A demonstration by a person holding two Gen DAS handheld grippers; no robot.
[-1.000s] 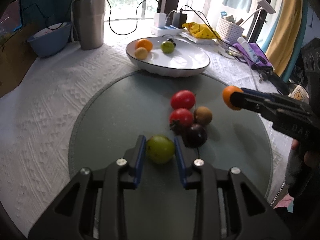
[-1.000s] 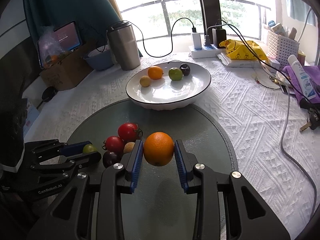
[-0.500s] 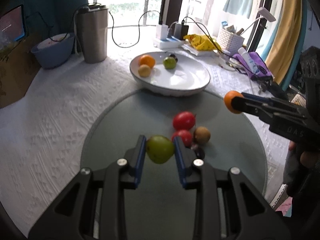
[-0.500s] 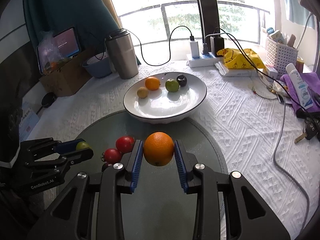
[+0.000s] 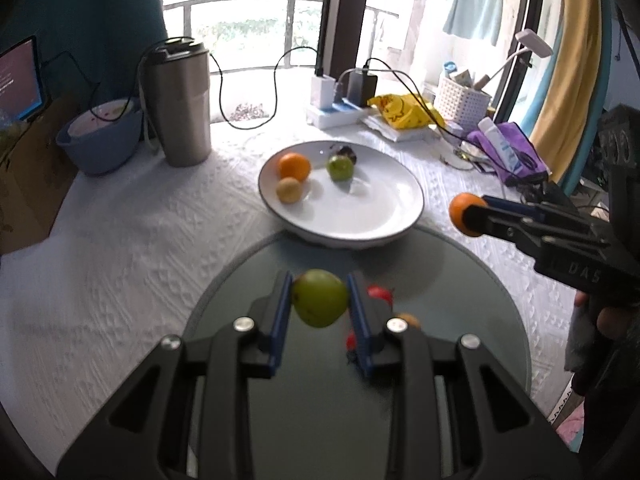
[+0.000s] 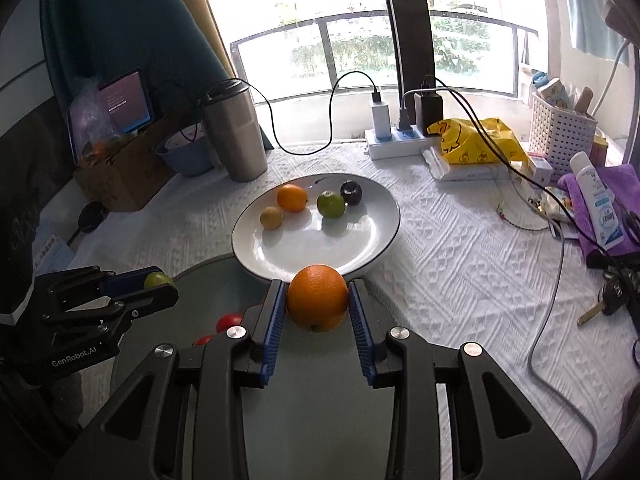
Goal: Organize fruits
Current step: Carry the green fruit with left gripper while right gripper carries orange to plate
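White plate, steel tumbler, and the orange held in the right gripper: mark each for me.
white plate [image 6: 372, 216], right wrist view, bare inner surface right of the fruit.
steel tumbler [image 6: 240, 140], right wrist view, middle of its body.
orange [image 6: 317, 298], right wrist view, centre of its front face.

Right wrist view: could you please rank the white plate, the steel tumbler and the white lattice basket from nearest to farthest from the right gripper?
From the right gripper, shut on the held orange:
1. White plate, just ahead.
2. Steel tumbler, far left.
3. White lattice basket, far right corner.
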